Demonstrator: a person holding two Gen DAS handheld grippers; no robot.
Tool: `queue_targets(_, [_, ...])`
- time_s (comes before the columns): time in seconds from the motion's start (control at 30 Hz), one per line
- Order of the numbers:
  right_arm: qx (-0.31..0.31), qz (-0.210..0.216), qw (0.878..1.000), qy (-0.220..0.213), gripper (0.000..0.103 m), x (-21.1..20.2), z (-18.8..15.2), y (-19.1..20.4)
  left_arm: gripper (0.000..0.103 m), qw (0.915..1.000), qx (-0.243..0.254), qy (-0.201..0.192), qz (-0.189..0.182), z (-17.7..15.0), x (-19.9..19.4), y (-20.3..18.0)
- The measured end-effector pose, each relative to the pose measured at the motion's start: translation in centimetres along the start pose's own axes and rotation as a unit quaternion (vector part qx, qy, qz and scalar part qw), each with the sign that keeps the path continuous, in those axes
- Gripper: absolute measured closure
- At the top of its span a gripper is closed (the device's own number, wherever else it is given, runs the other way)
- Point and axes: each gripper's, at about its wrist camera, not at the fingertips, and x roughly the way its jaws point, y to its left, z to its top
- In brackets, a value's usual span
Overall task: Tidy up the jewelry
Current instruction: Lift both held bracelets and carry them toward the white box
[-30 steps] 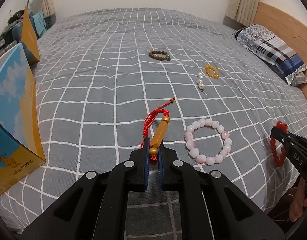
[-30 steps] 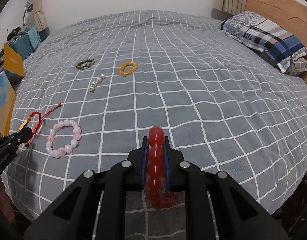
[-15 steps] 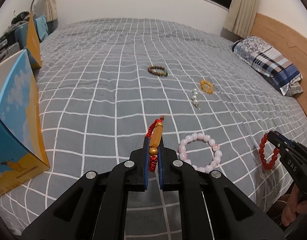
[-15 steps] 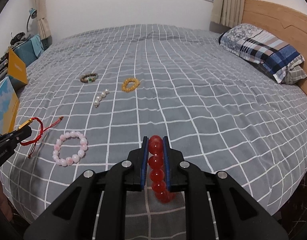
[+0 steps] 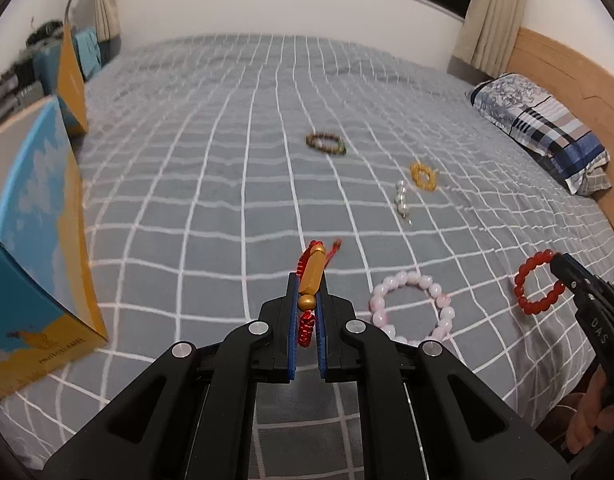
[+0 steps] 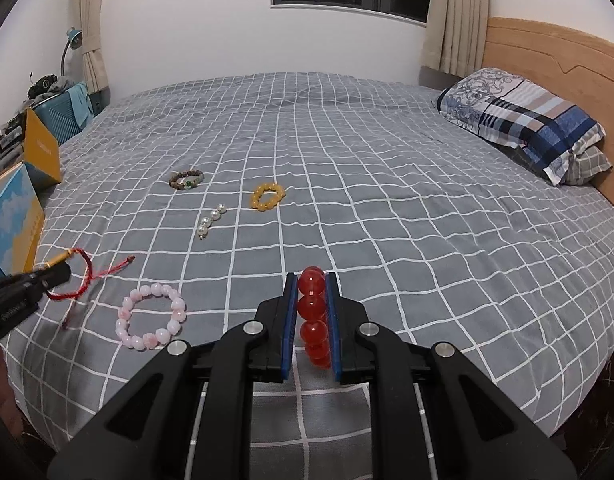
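My left gripper [image 5: 308,285] is shut on a red cord bracelet with a gold bar [image 5: 312,272] and holds it above the bed; it also shows in the right wrist view [image 6: 73,270]. My right gripper [image 6: 312,286] is shut on a red bead bracelet [image 6: 313,314], seen hanging from it in the left wrist view [image 5: 537,284]. On the grey checked bedspread lie a pink bead bracelet [image 6: 151,322], a string of pearls [image 6: 210,220], an amber bracelet [image 6: 267,197] and a brown bead bracelet [image 6: 185,179].
A blue and yellow box [image 5: 35,248] stands at the left edge of the bed, with an orange box [image 5: 73,84] behind it. A plaid pillow [image 6: 527,128] lies against the wooden headboard [image 6: 555,60] at right.
Both grippers have risen and tilted up with their bracelets held. The red cord bracelet has come off the bedspread, and the jewelry on the bed appears farther below.
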Motion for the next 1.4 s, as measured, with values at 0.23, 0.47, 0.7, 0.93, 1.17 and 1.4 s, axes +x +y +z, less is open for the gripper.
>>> queue_targets(0.23, [0.001,0.003,1.0,0.001,0.09,0.1,0.1,-0.1,0.097,0.9995,0.012,-0.03,0.002,0.6,-1.8,-0.4])
queue_targets(0.47, [-0.001,0.007,1.0,-0.002,0.09,-0.3,1.7,0.1,0.097,0.9991,0.019,-0.037,0.01,1.8,-2.8,-1.0])
queue_targets(0.7, [-0.007,0.016,1.0,0.004,0.09,-0.2,3.1,1.1,0.097,0.9987,0.017,-0.046,0.017,3.3,-4.1,-0.5])
queue_targets(0.93, [0.002,0.029,1.0,0.008,0.09,0.1,5.3,2.1,0.097,0.998,0.013,-0.054,0.031,5.0,-5.8,1.3])
queue_targets(1.17, [-0.014,0.04,0.999,-0.002,0.09,-0.6,8.2,4.6,0.097,0.9968,-0.003,-0.057,0.056,6.7,-7.8,4.5])
queue_targets(1.4, [-0.038,0.061,0.997,-0.009,0.09,-1.5,11.1,9.1,0.096,0.9938,-0.027,-0.065,0.087,7.6,-10.0,8.2])
